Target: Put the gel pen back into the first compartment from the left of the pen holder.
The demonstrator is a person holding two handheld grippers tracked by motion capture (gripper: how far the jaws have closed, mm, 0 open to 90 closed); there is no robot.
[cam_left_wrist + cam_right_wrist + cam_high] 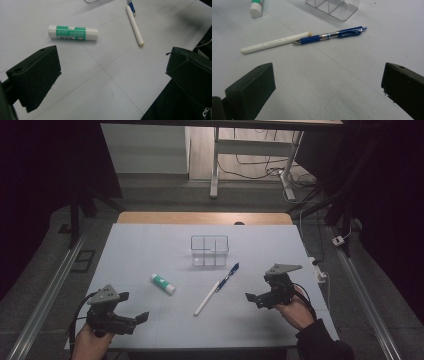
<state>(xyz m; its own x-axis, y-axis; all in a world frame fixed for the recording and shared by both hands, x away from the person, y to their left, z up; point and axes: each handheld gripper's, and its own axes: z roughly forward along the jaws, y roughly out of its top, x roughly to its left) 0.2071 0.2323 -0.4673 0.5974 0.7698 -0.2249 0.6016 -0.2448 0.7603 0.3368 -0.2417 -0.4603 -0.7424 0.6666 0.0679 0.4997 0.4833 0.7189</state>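
Glue stick (72,32) white with a green label; pen (332,35) blue; marker (274,42) white; organizer (209,250) clear.

The right gripper (328,86) gapes wide above the table (352,82); ahead, a blue pen (329,36) seemingly touches a white stick (274,42), tip to tip.

Glue stick (163,284) left of pens (217,289).

Black hand-held gripper (134,312) with grey triangular plate, trailing cable; dark sleeve (320,340).
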